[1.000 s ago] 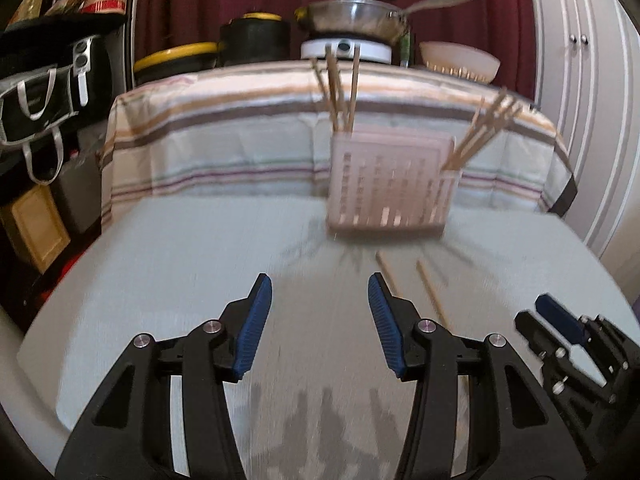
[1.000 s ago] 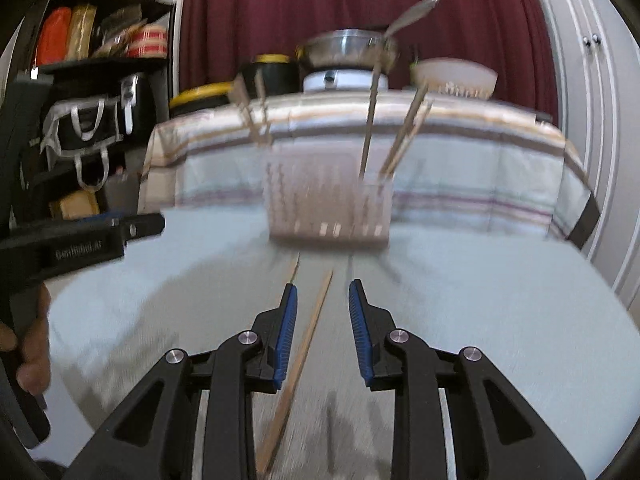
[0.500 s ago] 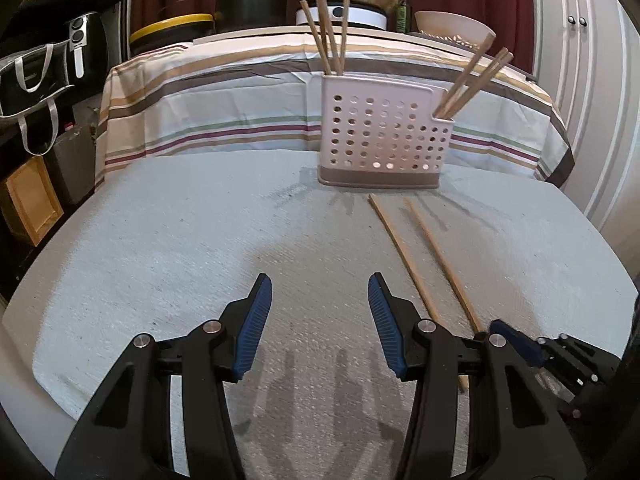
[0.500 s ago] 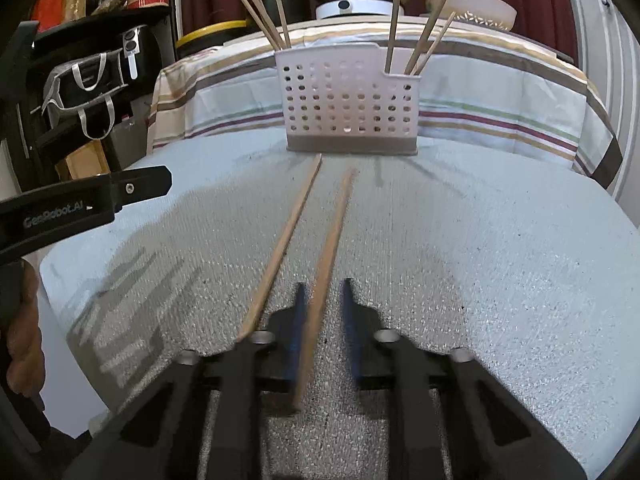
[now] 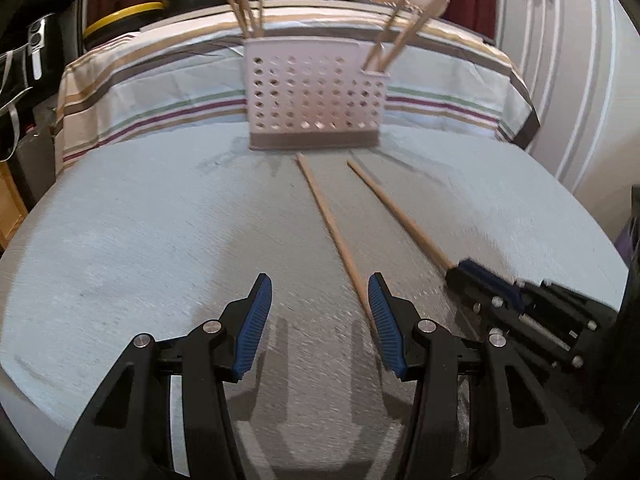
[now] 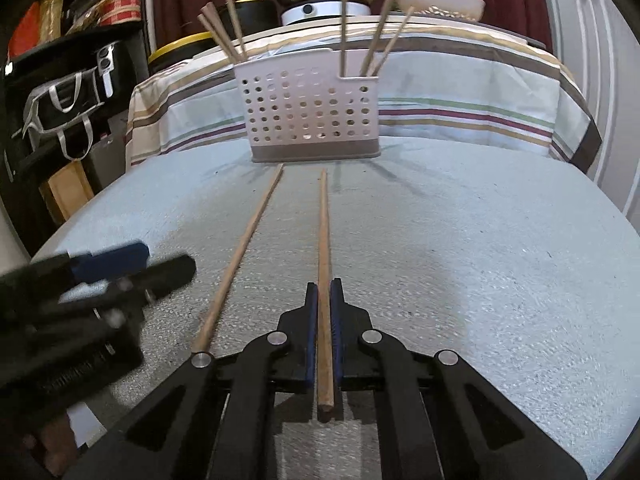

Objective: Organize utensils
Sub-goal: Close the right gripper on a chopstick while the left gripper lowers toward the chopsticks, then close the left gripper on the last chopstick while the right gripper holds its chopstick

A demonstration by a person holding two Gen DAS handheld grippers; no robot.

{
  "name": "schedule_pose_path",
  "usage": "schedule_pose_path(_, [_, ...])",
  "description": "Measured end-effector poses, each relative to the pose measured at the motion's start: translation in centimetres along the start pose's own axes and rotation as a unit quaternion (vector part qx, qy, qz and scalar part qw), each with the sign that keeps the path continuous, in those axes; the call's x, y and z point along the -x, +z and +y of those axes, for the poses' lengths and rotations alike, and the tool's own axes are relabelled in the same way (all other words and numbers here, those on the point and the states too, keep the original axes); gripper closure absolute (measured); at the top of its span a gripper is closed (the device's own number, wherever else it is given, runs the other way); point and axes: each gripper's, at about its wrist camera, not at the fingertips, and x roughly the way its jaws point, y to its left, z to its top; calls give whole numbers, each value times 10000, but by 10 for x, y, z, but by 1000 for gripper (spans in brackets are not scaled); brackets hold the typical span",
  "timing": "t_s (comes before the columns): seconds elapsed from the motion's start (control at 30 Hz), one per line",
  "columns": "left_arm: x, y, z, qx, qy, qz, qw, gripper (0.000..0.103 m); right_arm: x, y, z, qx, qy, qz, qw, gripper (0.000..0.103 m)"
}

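Two loose chopsticks lie on your pale foam mat (image 6: 460,240), both running lengthwise away from the front of the perforated utensil caddy (image 6: 308,108), their far tips just short of its brown base. Your right gripper (image 6: 325,304) has its blue pads pressed on the near part of the right-hand chopstick (image 6: 323,240) (its butt end pokes out behind the pads, and whether it is off the mat you cannot tell). Your left gripper (image 5: 316,312) stands about half open with nothing between its fingers; the left-hand chopstick (image 5: 332,228) passes just beside the inner face of its right finger (image 5: 386,332), touching or not is unclear. Inside the caddy, one bunch of chopsticks (image 6: 224,28) leans in the left compartment and another bunch (image 6: 376,28) stands in the right one. Behind the caddy hangs a striped cloth (image 6: 460,92).
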Motion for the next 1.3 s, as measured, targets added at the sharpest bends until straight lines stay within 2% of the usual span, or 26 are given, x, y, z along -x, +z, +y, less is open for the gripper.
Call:
schedule_pose_path(0.2, [-6, -6, -6, -15, -102, 107, 9999, 54, 7, -4, -12, -130, 63, -42, 9999, 92])
schedule_pose_path(0.47, [-8, -12, 5, 54, 248, 154, 9996, 54, 11, -6, -10, -73, 167, -34, 9998, 89])
schedule_pose_path(0.57, [-9, -13, 8, 112, 198, 206, 9995, 54, 11, -7, -8, -25, 190, -22, 9998, 88])
schedule_pose_path(0.73, [-8, -17, -1, -130, 73, 103, 9998, 56, 12, -9, -8, -34, 199, -6, 9998, 88])
schedule_pose_path(0.8, [-7, -18, -2, -178, 26, 51, 9998, 66, 13, -10, -8, -34, 190, 3, 9998, 88])
schedule_pose_path(0.87, [-7, -19, -2, -186, 6, 25, 9998, 72, 13, -11, -9, -51, 185, 18, 9998, 88])
schedule_pose_path(0.9, [-7, -20, -2, -200, -29, 4, 9998, 80, 13, -11, -9, -54, 186, 27, 9998, 88])
schedule_pose_path(1.07, [-6, -22, -4, -269, -159, -48, 9995, 93, 12, -15, -11, -96, 213, 78, 9997, 88])
schedule_pose_path(1.3, [-5, -22, -4, -274, -311, -82, 9991, 96, 12, -15, -12, -100, 226, 78, 9997, 88])
